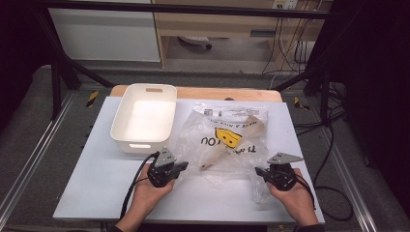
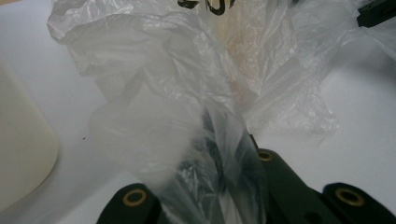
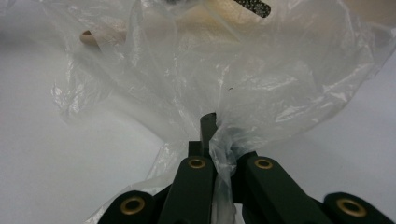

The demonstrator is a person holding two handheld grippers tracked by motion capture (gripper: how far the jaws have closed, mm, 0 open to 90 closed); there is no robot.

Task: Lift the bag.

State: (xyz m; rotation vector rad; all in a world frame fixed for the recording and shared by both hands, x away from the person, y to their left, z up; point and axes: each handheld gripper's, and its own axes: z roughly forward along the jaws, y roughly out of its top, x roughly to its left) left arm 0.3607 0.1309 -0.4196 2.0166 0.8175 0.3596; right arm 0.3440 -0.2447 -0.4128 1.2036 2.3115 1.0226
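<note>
A crumpled clear plastic bag (image 1: pixel 227 137) with a yellow smiley and black lettering lies in the middle of the white table (image 1: pixel 96 179). A wooden spoon (image 1: pixel 225 151) lies inside it, its handle end pointing toward me. My left gripper (image 1: pixel 186 166) is shut on the bag's near left edge; in the left gripper view the film (image 2: pixel 187 84) bunches between the jaws of that gripper (image 2: pixel 219 158). My right gripper (image 1: pixel 258 172) is shut on the bag's near right corner. In the right gripper view a twist of the bag (image 3: pixel 261 79) is pinched at the tips of that gripper (image 3: pixel 212 133), and the spoon's handle (image 3: pixel 100 35) shows beyond.
A white plastic bin (image 1: pixel 118 121) with nothing in it stands at the back left of the table, just left of the bag; its rounded corner (image 2: pixel 18 154) shows in the left gripper view. Metal rails and cables run along both sides of the table.
</note>
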